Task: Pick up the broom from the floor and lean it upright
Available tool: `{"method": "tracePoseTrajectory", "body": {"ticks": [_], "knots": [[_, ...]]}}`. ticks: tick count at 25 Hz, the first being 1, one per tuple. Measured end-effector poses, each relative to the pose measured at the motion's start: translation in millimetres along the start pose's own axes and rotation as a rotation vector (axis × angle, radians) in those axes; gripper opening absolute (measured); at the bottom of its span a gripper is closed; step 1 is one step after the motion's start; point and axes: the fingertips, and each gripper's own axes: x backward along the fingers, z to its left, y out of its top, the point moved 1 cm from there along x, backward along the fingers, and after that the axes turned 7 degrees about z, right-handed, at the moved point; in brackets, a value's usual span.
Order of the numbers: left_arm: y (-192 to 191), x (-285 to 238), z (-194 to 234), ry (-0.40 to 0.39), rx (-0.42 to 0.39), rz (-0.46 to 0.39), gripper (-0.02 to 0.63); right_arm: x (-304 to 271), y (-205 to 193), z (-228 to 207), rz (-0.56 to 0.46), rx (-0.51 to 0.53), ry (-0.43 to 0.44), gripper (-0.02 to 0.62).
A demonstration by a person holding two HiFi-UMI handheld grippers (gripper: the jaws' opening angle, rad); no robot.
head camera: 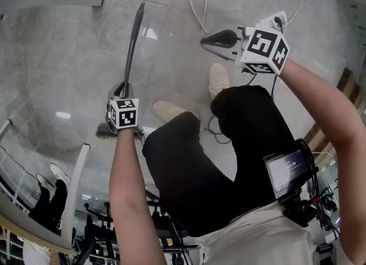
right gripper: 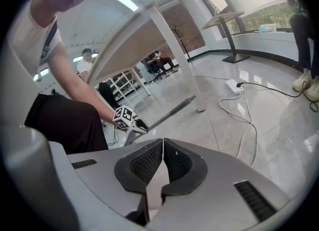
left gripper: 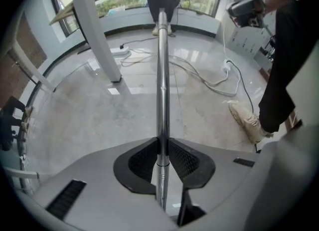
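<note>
**Broom Handle Clamped in Left Gripper**

The broom [head camera: 132, 40] had a slim, round, shiny metal handle with a joint ring. Its dark, bristly head showed just beside the left gripper's marker cube, over the glossy grey stone floor [head camera: 63, 58]. The left gripper [left gripper: 162, 142] pointed steeply down, and its black ribbed pads were closed tight on the handle, which ran straight away from them. The right gripper [right gripper: 162, 147] was held apart from the broom, its jaws closed tip to tip with nothing between them. White cables [head camera: 194, 0] snaked across the floor.
</note>
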Motion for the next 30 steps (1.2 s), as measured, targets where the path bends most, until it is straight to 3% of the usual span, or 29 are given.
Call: {"method": "tracePoseTrajectory", "body": {"ticks": [6,12,15,19,23,26,30], "knots": [[-19,73,10,0.114,0.082,-0.157,0.075,6,15,36,-0.008,0.022,0.046,0.018],[-11,188,19,0.203,0.294,-0.257,0.075,68,85,77,0.046,0.074,0.1,0.018],[-32,205,25,0.24,0.399,-0.267,0.075,64,94,99,0.064,0.102,0.147,0.018],[-58,216,24,0.302,0.572,-0.303,0.075,64,88,122,0.089,0.142,0.192,0.018],[-63,230,27,0.378,0.803,-0.368,0.075,64,105,121,0.118,0.23,0.231,0.018],[-65,237,29,0.385,0.952,-0.411,0.075,59,116,133,0.135,0.258,0.249,0.018],[-69,238,26,0.396,1.122,-0.404,0.075,43,123,151,0.171,0.297,0.279,0.018]]}}
